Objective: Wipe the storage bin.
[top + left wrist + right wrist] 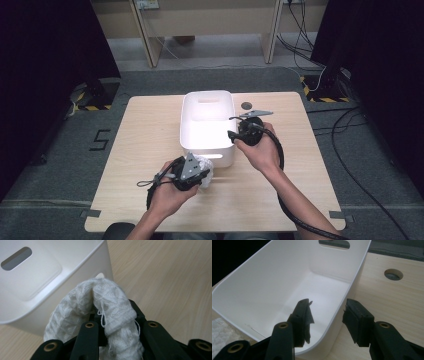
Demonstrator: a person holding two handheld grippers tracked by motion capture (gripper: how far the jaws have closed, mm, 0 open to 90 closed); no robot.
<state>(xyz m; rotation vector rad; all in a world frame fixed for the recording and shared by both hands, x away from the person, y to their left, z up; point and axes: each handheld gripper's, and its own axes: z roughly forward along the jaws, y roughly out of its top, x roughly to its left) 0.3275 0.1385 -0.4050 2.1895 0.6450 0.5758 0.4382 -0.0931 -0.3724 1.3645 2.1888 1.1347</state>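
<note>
A white plastic bin [186, 117] with a handle slot stands near the middle of the wooden table [145, 150]. My left gripper [202, 172] sits just in front of the bin's near wall [37, 290], shut on a bunched white knitted cloth [110, 302], which bulges above the jaws. In the high view the cloth [207, 169] shows beside the bin's near right corner. My right gripper [325, 312] is open astride the bin's right wall [352, 290], one jaw inside and one outside, with the pads clear of it. The bin's inside looks empty.
A round cable hole [246, 105] lies in the table right of the bin, and appears again [393, 274] beyond my right jaw. Black cables [350, 165] trail over the grey floor at the right. Wooden desk legs [150, 45] stand behind the table.
</note>
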